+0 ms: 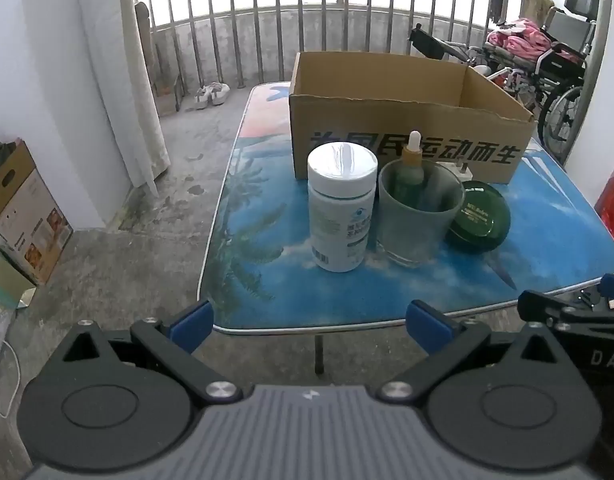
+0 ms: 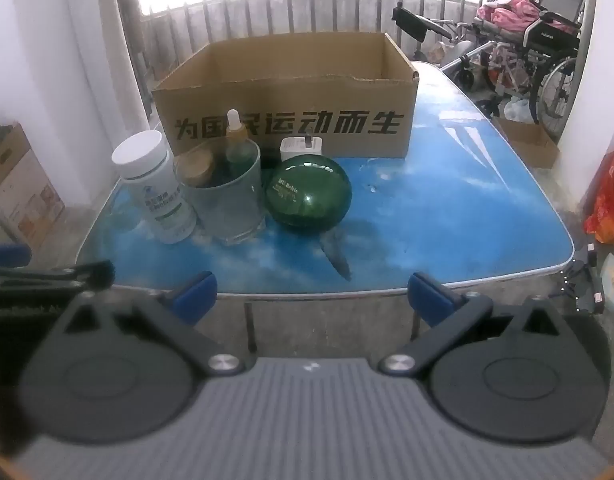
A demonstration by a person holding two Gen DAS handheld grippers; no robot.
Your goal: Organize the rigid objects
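A white pill bottle (image 1: pixel 341 208) (image 2: pixel 155 188), a clear glass cup (image 1: pixel 417 216) (image 2: pixel 227 196), a green dropper bottle (image 1: pixel 411 172) (image 2: pixel 237 144) seen through or behind the cup, a round green jar (image 1: pixel 481 216) (image 2: pixel 309 190) and a white plug adapter (image 2: pixel 301 146) stand on the blue table (image 1: pixel 547 240) (image 2: pixel 447 216) in front of an open cardboard box (image 1: pixel 407 120) (image 2: pixel 291 100). A brown cap (image 2: pixel 197 166) shows by the cup. My left gripper (image 1: pixel 309 322) and right gripper (image 2: pixel 311 296) are open and empty, both before the table's near edge.
A wheelchair (image 1: pixel 555 64) (image 2: pixel 535 52) stands at the back right, by railings. A cardboard carton (image 1: pixel 23 216) sits on the floor at left. An orange bag (image 2: pixel 609 204) and a small floor box (image 2: pixel 527 142) are at right. Shoes (image 1: pixel 211 94) lie on the floor.
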